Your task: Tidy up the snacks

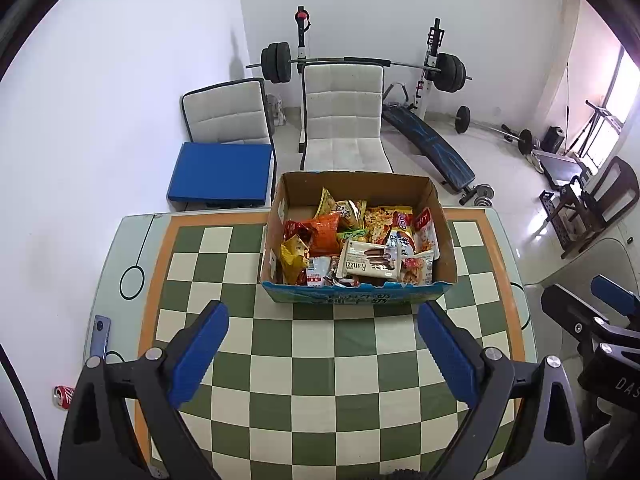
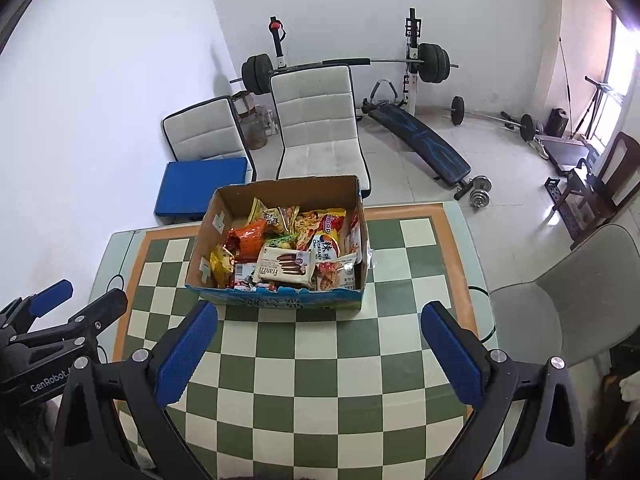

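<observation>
At the left, the left gripper point(image 1: 323, 356) is held with its blue-padded fingers wide apart and nothing between them, above the green-and-cream checkered tabletop point(image 1: 320, 384). From it, the open brown cardboard box with a blue printed front point(image 1: 356, 298) is seen at twelve o'clock, its long axis running nine to three, and heaped inside are the bright crinkled snack packets point(image 1: 320, 236) with a white rectangular Franzzi biscuit pack point(image 1: 370, 264) lying on top toward the near wall. At the right, the right gripper point(image 2: 320, 354) is likewise spread and empty, and the box point(image 2: 288, 300) is found at about eleven o'clock from it. Neither gripper is judged clearly nearer; the box is well apart from both. Packets lower in the heap are hidden, and most labels cannot be read.
</observation>
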Motion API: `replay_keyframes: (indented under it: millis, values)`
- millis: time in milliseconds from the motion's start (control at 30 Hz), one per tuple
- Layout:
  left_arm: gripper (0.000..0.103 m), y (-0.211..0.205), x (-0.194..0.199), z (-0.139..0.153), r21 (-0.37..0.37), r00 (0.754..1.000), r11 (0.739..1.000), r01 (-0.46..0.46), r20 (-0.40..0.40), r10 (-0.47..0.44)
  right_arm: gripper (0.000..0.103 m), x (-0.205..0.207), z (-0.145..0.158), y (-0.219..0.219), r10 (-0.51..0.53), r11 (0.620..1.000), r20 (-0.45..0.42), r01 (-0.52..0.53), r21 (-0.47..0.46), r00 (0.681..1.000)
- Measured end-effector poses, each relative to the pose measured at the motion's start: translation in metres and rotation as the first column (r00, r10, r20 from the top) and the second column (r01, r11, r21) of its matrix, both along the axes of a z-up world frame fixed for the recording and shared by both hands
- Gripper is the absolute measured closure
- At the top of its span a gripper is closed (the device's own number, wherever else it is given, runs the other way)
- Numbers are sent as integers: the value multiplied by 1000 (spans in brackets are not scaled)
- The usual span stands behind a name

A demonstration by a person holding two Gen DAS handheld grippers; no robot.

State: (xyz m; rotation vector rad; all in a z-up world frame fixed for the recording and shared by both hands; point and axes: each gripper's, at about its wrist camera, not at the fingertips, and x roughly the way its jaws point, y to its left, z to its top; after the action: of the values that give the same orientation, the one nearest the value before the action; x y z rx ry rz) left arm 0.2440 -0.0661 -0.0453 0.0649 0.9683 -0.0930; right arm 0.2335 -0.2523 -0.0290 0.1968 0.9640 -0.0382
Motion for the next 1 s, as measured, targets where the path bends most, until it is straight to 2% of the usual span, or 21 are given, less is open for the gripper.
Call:
replay_keyframes:
  millis: [1000]
  values:
    - [6, 4, 1, -6, -6, 1000, 1000, 1, 9, -1, 0, 1, -4, -1, -21, 1000, -10, 21, 10, 1000]
